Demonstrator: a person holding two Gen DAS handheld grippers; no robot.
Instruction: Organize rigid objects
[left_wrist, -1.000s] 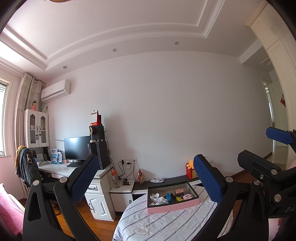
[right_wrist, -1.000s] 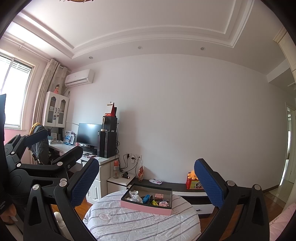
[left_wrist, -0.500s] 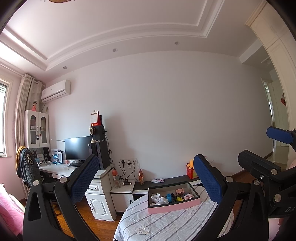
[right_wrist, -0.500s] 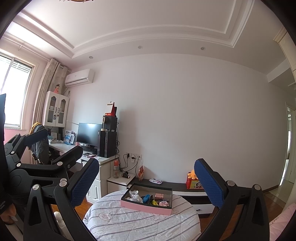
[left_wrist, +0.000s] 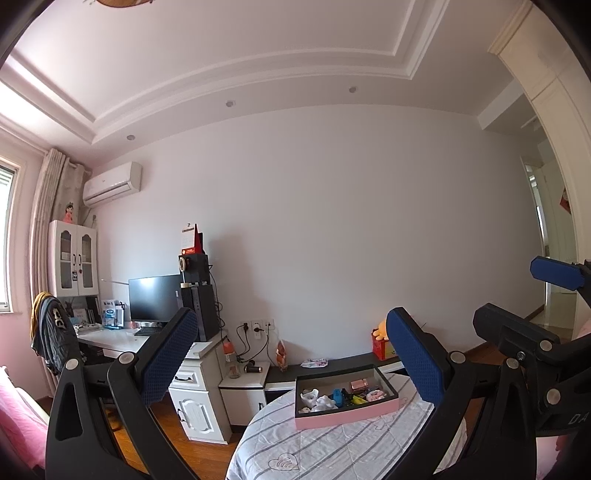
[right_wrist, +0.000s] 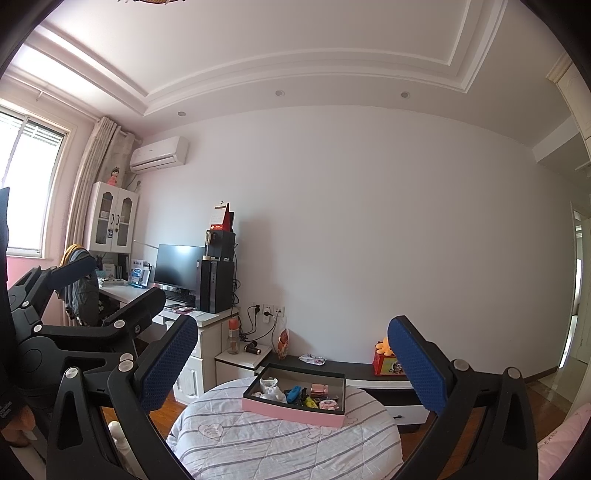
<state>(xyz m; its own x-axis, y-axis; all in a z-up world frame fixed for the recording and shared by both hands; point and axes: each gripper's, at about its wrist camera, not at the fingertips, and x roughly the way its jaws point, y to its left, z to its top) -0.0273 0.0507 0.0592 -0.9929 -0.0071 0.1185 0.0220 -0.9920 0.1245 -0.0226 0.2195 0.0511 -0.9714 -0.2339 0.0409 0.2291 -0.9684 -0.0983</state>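
A pink box (left_wrist: 347, 411) with a dark inside sits on a round table with a striped cloth (left_wrist: 332, 446). It holds several small things: white figures (left_wrist: 317, 400), a blue piece (left_wrist: 338, 395), a copper-pink box (left_wrist: 359, 385). The box also shows in the right wrist view (right_wrist: 295, 404). My left gripper (left_wrist: 291, 362) is open and empty, held well back from the box. My right gripper (right_wrist: 291, 363) is open and empty too, also held back. The right gripper shows at the right edge of the left wrist view (left_wrist: 535, 314).
A white desk (left_wrist: 122, 341) with a monitor (left_wrist: 155, 299) and a black tower (left_wrist: 201, 314) stands at left. A low dark cabinet (left_wrist: 332, 363) runs along the wall behind the table, with an orange toy on a red box (left_wrist: 382, 341). A doorway (left_wrist: 554, 277) opens at right.
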